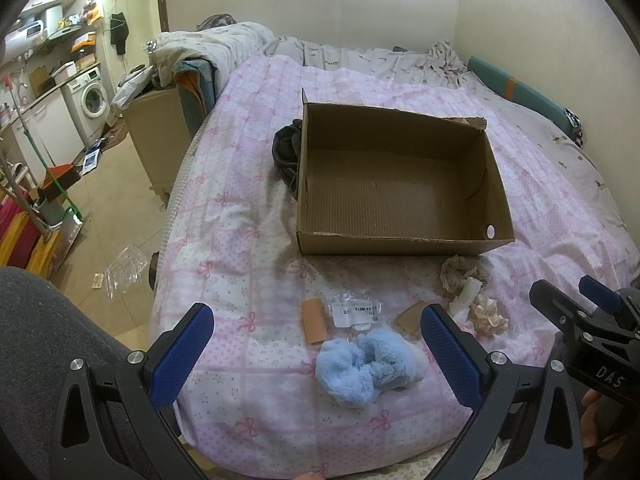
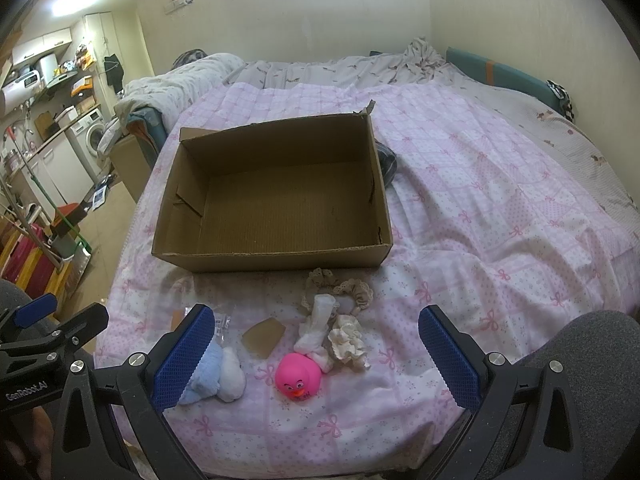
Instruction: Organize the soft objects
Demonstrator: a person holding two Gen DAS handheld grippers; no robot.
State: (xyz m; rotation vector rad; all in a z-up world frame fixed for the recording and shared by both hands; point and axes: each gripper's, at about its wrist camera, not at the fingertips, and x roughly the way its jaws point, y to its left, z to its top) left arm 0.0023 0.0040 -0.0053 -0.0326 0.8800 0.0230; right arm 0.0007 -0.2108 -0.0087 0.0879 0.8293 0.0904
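An empty brown cardboard box sits on the pink bedspread. In front of it lie a fluffy blue soft toy, a pink rubber duck, a beige lace scrunchie, a cream scrunchie and a white cloth. My left gripper is open, above the blue toy. My right gripper is open, above the duck; it also shows in the left wrist view.
Cardboard scraps and a clear plastic packet lie among the items. A dark garment lies beside the box. The bed's left edge drops to a cluttered floor. A wall bounds the far right.
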